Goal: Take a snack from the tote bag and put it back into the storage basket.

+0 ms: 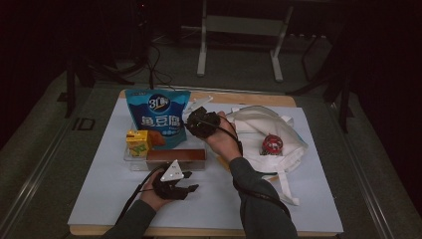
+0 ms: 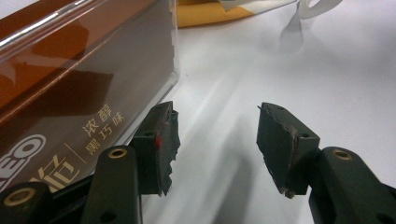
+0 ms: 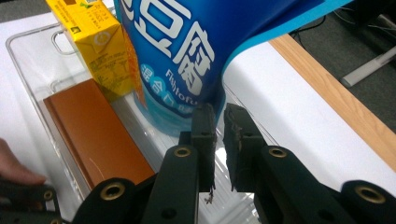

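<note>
A blue snack bag stands in a clear tray with a yellow drink carton and a flat brown box. My right gripper is at the bag's right edge. In the right gripper view its jaws stand a narrow gap apart, just below the bag's lower corner, pressing on nothing. My left gripper rests on the table in front of the tray. Its jaws are open and empty, with the brown box close on their left.
A white tote bag lies on the right of the white sheet with a red round thing on it. The table's wooden edge runs behind the tray. Dark floor and a stand's legs lie beyond.
</note>
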